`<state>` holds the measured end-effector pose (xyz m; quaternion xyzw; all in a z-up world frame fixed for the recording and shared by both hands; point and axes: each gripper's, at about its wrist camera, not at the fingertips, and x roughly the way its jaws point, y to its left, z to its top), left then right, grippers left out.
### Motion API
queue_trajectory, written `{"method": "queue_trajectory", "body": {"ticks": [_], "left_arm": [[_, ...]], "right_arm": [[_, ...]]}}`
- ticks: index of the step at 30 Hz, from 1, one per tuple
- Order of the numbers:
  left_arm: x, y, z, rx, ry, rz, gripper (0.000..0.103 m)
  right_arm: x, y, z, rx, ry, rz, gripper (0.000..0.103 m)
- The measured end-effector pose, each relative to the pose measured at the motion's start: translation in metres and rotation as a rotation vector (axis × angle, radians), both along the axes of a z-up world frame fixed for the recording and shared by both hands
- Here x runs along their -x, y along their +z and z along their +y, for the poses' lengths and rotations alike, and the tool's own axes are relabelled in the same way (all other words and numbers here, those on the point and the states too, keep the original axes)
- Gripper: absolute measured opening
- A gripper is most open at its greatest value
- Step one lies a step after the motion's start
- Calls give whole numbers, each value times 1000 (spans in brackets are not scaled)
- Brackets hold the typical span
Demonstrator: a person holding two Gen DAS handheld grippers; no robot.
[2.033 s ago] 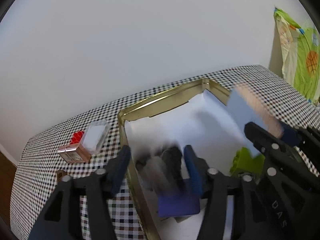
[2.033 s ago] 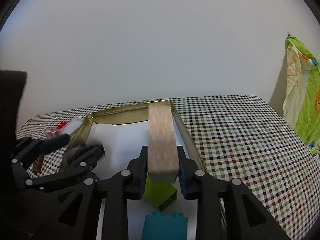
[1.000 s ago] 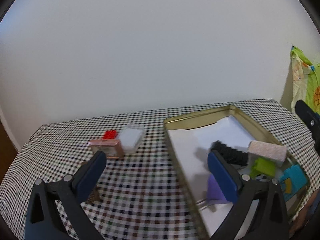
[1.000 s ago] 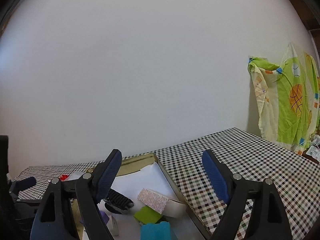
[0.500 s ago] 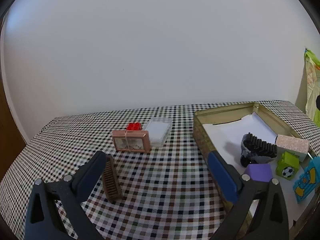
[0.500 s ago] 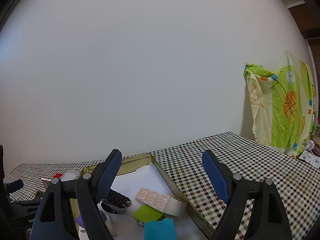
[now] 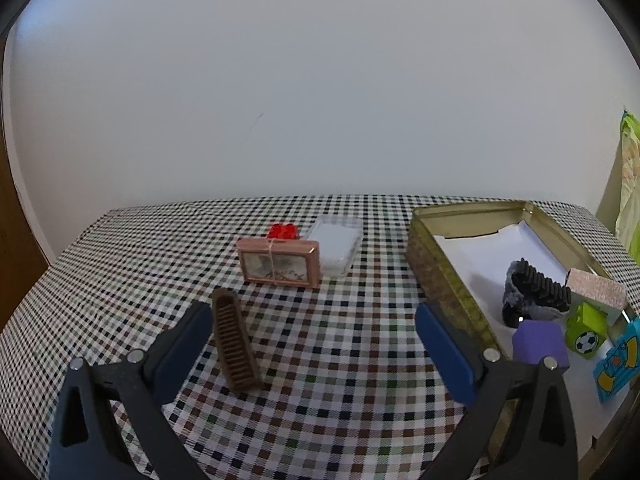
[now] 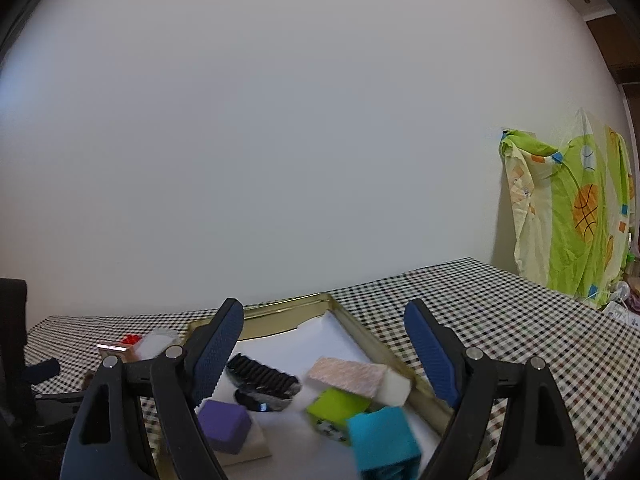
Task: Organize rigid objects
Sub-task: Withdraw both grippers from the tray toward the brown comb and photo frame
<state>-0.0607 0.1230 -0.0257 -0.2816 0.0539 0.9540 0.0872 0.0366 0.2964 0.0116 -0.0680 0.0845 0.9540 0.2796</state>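
My left gripper [image 7: 316, 350] is open and empty above the checked cloth. A brown comb [image 7: 234, 346] lies beside its left finger, not touching it. Beyond stand a pink framed box [image 7: 280, 266], a red brick [image 7: 283, 231] and a clear plastic box [image 7: 336, 246]. The gold tin tray [image 7: 448, 280] on the right holds a black brush [image 7: 534, 292], a purple block [image 7: 540, 346], a green block [image 7: 586, 330], a pink-topped block [image 7: 596, 286] and a blue block [image 7: 618, 364]. My right gripper [image 8: 326, 344] hangs open and empty over the tray [image 8: 280, 312], above the brush [image 8: 264, 380] and pink-topped block [image 8: 352, 376].
A white wall runs close behind the table. A green and yellow cloth [image 8: 580, 216] hangs at the far right. The table's left edge meets brown wood [image 7: 16, 240]. Checked cloth [image 8: 520, 340] stretches to the right of the tray.
The right gripper has let go of the pink-topped block in the tray, opened wide and pulled back. The left gripper has swung left, off the tray, to face the comb.
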Motion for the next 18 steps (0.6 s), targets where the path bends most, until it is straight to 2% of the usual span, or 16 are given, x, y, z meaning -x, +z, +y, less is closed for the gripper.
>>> {"method": "queue_trajectory", "body": {"ticks": [9, 18], "left_arm": [[8, 0, -23, 3, 24, -7, 102], [31, -5, -78, -28, 109, -60, 102]], "right_arm": [[16, -1, -35, -7, 34, -11, 84], [38, -5, -63, 6, 80, -49, 84]]}}
